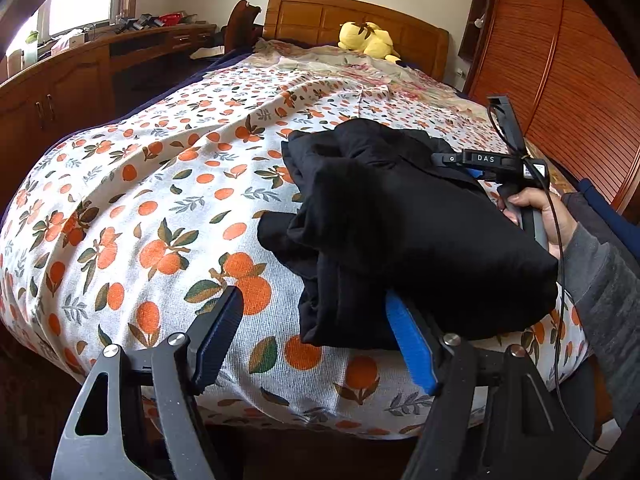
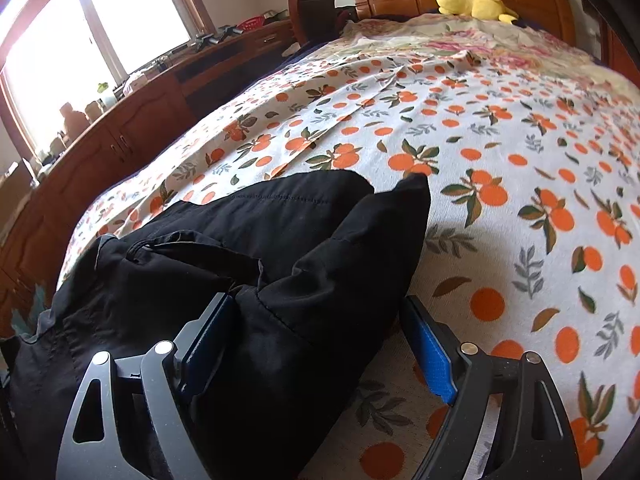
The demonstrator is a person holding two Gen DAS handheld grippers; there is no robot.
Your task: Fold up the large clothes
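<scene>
1. Surroundings: a bed (image 1: pixel 168 208) with an orange-print cover; a wooden headboard (image 1: pixel 352 20); one yellow plush (image 1: pixel 370 42) at the head; a cabinet (image 1: pixel 60 88) along the window side; a wardrobe (image 1: pixel 560 80) on the opposite side.
2. Count: one black garment (image 1: pixel 400 240), bunched, lying on the cover near the foot edge; two grippers.
3. Left gripper (image 1: pixel 316 328): jaws wide apart, holding nothing; the blue pad (image 1: pixel 408 344) touches the garment's near edge, the other finger stands over bare cover.
4. Right gripper (image 2: pixel 316 340): jaws wide apart, straddling a fold of the garment; contact with the pads cannot be told. A hand (image 1: pixel 536 216) holds its handle.
</scene>
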